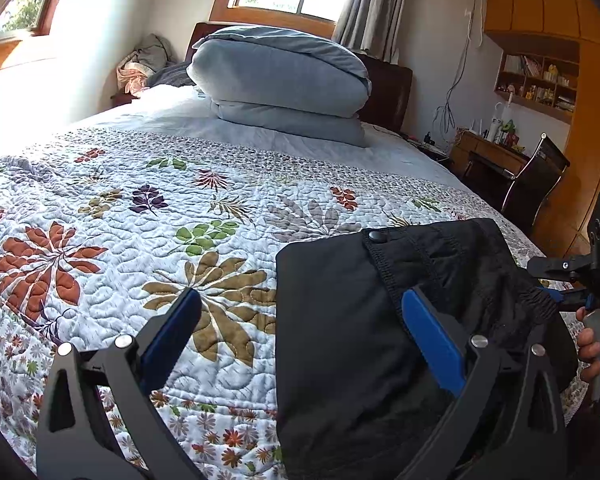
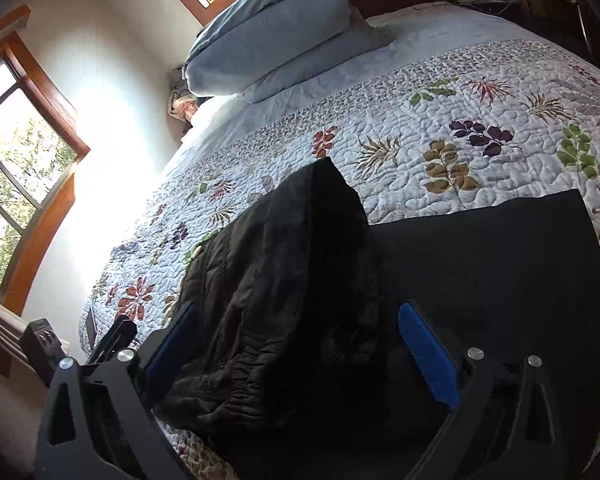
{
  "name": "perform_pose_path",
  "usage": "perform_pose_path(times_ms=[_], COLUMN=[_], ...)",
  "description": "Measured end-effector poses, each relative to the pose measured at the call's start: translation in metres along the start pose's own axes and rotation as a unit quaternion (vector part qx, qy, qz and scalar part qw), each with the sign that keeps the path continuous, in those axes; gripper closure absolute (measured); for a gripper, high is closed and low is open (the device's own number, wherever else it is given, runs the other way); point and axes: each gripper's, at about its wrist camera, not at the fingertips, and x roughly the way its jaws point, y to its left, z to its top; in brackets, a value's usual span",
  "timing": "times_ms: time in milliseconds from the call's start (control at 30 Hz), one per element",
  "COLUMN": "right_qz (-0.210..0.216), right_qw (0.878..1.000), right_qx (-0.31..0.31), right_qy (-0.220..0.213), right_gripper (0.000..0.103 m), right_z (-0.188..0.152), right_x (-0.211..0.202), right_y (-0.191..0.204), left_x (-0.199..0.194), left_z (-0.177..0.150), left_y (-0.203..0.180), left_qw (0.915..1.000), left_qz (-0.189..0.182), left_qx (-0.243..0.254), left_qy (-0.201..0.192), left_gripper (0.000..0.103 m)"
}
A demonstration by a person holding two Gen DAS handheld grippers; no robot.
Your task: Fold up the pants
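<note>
Black pants [image 1: 340,340] lie folded on the quilted bed, waistband end with a snap button [image 1: 376,235] on top. My left gripper [image 1: 300,312] is open and low over the pants' left edge: its right finger [image 1: 432,332] is above the fabric, its left finger [image 1: 172,332] above the bare quilt. In the right wrist view the crumpled waistband [image 2: 268,280] rises between the open fingers of my right gripper [image 2: 296,328], and a flat folded part [image 2: 492,260] stretches to the right. The right gripper [image 1: 560,296] also shows at the pants' right edge, held by a hand [image 1: 588,344].
The floral quilt [image 1: 120,240] covers the bed, with open room to the left and ahead of the pants. A folded blue duvet [image 1: 284,80] sits at the headboard. A desk and chair [image 1: 536,184] stand past the bed's right side. Windows [image 2: 16,152] are on the walls.
</note>
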Motion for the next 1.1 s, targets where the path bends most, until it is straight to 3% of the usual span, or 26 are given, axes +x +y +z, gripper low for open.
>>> perform_pose_path(times_ms=[167, 367, 567, 767, 800, 900, 1100], right_qz=[0.025, -0.038, -0.044, -0.059, -0.069, -0.055, -0.023], right_qw=[0.998, 0.991, 0.992, 0.987, 0.985, 0.985, 0.986], right_qx=[-0.037, -0.097, -0.098, -0.149, -0.158, -0.161, -0.168], right_qy=[0.048, 0.087, 0.068, 0.03, 0.027, 0.022, 0.008], right_gripper=[0.003, 0.003, 0.003, 0.043, 0.056, 0.068, 0.077], right_z=[0.001, -0.013, -0.016, -0.02, -0.019, -0.014, -0.012], right_x=[0.023, 0.052, 0.048, 0.027, 0.024, 0.012, -0.009], right_y=[0.013, 0.024, 0.026, 0.042, 0.044, 0.046, 0.055], left_x=[0.001, 0.004, 0.005, 0.011, 0.011, 0.01, 0.009], left_z=[-0.001, -0.001, 0.0, -0.001, -0.001, 0.0, 0.001], left_y=[0.0, 0.002, 0.007, 0.015, 0.016, 0.017, 0.014], left_qw=[1.0, 1.0, 0.9999, 0.9994, 0.9993, 0.9992, 0.999], left_qz=[0.0, 0.001, 0.004, 0.019, 0.02, 0.02, 0.024], left_qx=[0.005, 0.003, -0.002, -0.01, -0.013, -0.016, -0.01], left_qy=[0.003, 0.009, 0.015, 0.028, 0.029, 0.03, 0.035], left_gripper=[0.003, 0.003, 0.003, 0.003, 0.003, 0.003, 0.003])
